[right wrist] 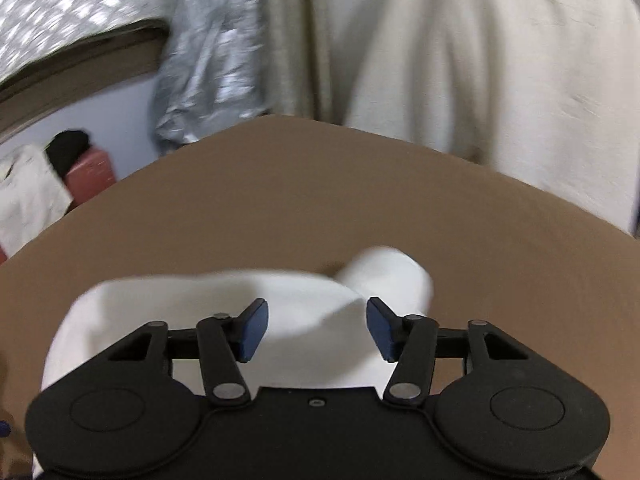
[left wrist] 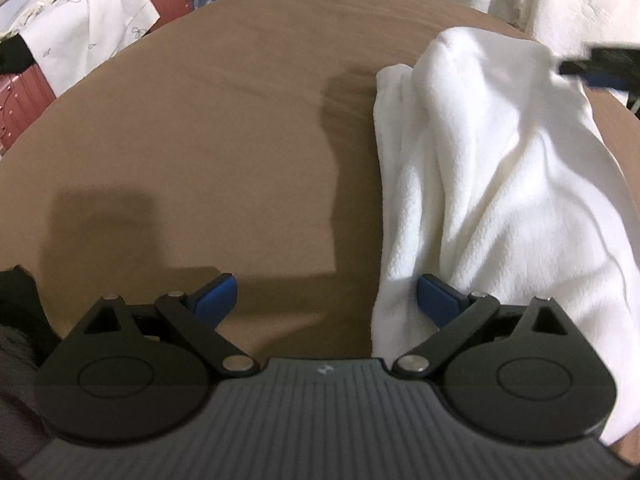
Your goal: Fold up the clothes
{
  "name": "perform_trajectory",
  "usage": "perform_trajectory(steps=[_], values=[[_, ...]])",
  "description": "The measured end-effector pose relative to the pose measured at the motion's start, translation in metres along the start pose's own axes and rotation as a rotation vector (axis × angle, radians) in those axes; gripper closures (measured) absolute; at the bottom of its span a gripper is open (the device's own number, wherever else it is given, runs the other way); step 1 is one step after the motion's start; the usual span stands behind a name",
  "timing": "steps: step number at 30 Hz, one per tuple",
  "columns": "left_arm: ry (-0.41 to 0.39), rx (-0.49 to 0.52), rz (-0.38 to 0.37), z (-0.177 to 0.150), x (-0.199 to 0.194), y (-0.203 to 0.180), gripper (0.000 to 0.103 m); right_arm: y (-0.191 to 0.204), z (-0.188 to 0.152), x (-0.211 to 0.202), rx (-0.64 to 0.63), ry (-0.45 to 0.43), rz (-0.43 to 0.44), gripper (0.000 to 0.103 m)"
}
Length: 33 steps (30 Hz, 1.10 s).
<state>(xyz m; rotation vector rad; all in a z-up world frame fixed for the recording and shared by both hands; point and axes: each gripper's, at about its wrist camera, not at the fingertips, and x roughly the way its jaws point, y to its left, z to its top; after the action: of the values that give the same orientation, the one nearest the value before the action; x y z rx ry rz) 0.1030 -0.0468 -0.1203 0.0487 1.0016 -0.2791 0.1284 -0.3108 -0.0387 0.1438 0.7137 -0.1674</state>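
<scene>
A white fleecy garment (left wrist: 488, 184) lies crumpled on the brown table (left wrist: 208, 152), at the right in the left wrist view. My left gripper (left wrist: 327, 300) is open and empty; its right finger (left wrist: 438, 298) rests against the garment's left edge. My right gripper (right wrist: 317, 328) is open, hovering over the same white garment (right wrist: 192, 312), with cloth between and below its fingers. It also shows blurred at the garment's far right corner in the left wrist view (left wrist: 600, 66).
Pink suitcases (left wrist: 24, 100) with a white patterned cloth (left wrist: 84, 36) stand beyond the table's left edge. A cream curtain (right wrist: 500, 72) and a silver plastic bag (right wrist: 208, 56) hang behind the table. Dark clothing (left wrist: 16, 320) lies at the near left.
</scene>
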Motion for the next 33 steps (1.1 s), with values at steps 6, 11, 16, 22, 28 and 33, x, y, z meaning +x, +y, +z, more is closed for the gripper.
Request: perform_trajectory(steps=[6, 11, 16, 22, 28, 33], values=[[-0.061, -0.039, -0.039, -0.003, -0.03, 0.004, 0.006, -0.063, -0.087, -0.068, 0.326, 0.106, 0.296, 0.018], [-0.05, -0.142, -0.166, -0.005, -0.034, 0.018, 0.006, -0.069, -0.18, -0.075, 0.549, 0.206, 0.493, 0.016], [-0.021, -0.154, -0.195, -0.005, -0.024, 0.015, 0.006, -0.044, -0.197, -0.04, 0.643, 0.347, 0.69, 0.002], [-0.011, -0.155, -0.194, -0.007, -0.019, 0.013, 0.006, -0.019, -0.198, -0.041, 0.555, 0.346, 0.698, 0.001], [-0.053, -0.246, -0.158, -0.007, -0.027, 0.031, 0.006, -0.024, -0.193, -0.046, 0.762, 0.316, 0.805, 0.02], [-0.155, -0.246, 0.075, -0.008, -0.059, 0.04, 0.005, -0.006, -0.175, -0.061, 0.923, 0.302, 0.927, 0.02]])
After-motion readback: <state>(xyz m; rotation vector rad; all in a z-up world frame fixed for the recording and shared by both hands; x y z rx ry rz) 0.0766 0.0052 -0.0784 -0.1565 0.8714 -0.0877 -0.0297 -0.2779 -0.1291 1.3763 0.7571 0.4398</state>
